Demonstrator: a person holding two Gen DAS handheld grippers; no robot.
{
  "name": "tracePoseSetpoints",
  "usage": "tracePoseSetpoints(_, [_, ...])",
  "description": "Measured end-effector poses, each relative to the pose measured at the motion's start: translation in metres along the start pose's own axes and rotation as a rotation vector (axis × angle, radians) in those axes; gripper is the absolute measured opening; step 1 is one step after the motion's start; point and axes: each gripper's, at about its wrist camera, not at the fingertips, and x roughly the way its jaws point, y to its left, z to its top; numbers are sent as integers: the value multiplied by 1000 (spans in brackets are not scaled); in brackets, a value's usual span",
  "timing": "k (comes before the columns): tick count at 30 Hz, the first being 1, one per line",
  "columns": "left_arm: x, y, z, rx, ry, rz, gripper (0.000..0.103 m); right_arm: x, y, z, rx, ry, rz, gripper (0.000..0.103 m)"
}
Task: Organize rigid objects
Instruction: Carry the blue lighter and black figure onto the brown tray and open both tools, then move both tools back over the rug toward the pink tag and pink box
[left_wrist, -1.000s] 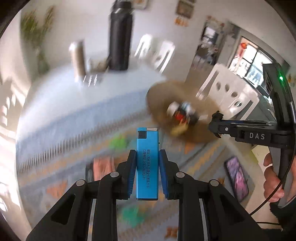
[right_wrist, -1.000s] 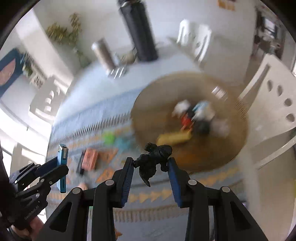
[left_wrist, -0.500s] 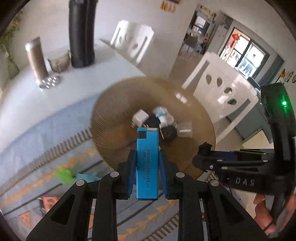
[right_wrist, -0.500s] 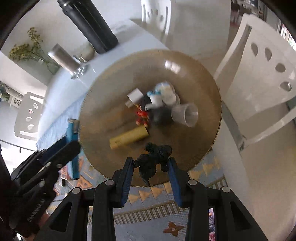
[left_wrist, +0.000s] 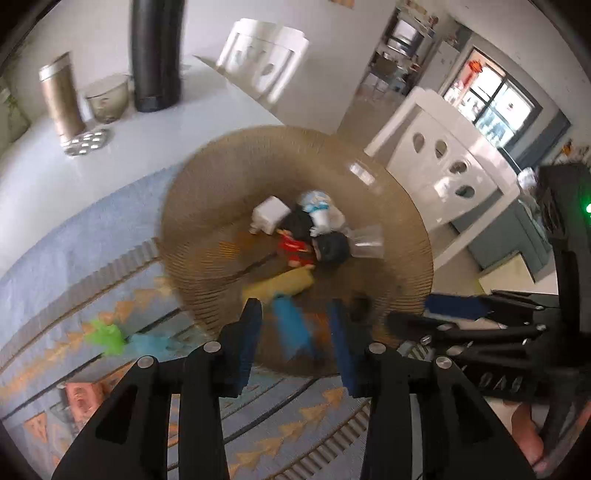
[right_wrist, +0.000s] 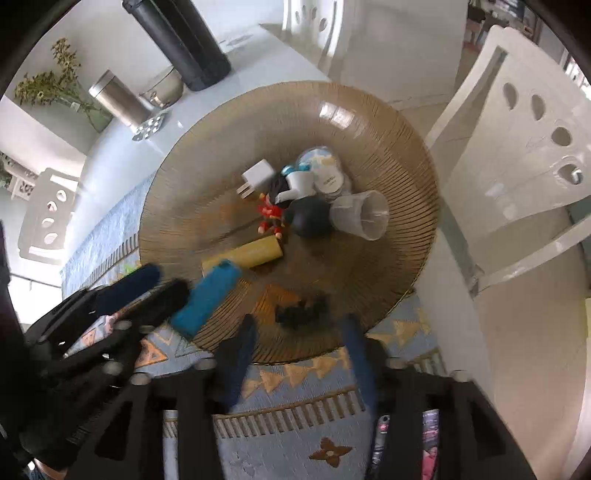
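Note:
A wide brown ribbed bowl (left_wrist: 207, 177) (right_wrist: 406, 147) sits on the patterned cloth. My left gripper (left_wrist: 295, 317) hangs over its near rim with jaws opening. The blue lighter (left_wrist: 291, 326) is blurred between the pads and touches neither; in the right wrist view the lighter (right_wrist: 207, 299) lies tilted on the rim beside the left gripper (right_wrist: 162, 282). My right gripper (right_wrist: 301, 328) also has its jaws opening. The black toy figure (right_wrist: 301, 312) lies loose in the bowl just ahead of its fingers. The right gripper (left_wrist: 432, 315) shows at the right of the left wrist view.
The bowl's middle holds a white charger (right_wrist: 258, 173), a red figure (right_wrist: 271, 218), a yellow tube (right_wrist: 251, 254), a black ball (right_wrist: 310, 218) and a clear cup (right_wrist: 364, 216). Green and teal pieces (left_wrist: 107, 336) lie on the cloth. A tall black cylinder (left_wrist: 157, 51) and white chairs (right_wrist: 517, 129) stand behind.
Both grippers came down over the bowl and then opened. The lighter has slipped out of the left pads, and the black figure has dropped from the right pads into the bowl.

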Motion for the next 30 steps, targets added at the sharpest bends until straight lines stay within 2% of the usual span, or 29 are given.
tracePoseSetpoints(5, [-47,45,-17,-115,-64,30,37,-20,5,-4,-23,-61,-35,59])
tracePoseSetpoints(10, [-97,100,-55,-223,-109,144,37,-25,41,-15,-85,-61,11,59])
tracePoseSetpoints(16, [-132,157,-112,-369,-91,249,37,0,124,-57,-244,26,82,60])
tracePoseSetpoints(21, [-142,193,-156,-484,-45,266,45,24,178,-100,-358,112,114,60])
tracePoseSetpoints(26, [-144,200,-177,-495,-30,272,51,33,197,-122,-389,135,117,60])
tracePoseSetpoints(30, [-141,196,-180,-444,-21,270,51,36,195,-128,-350,136,110,60])
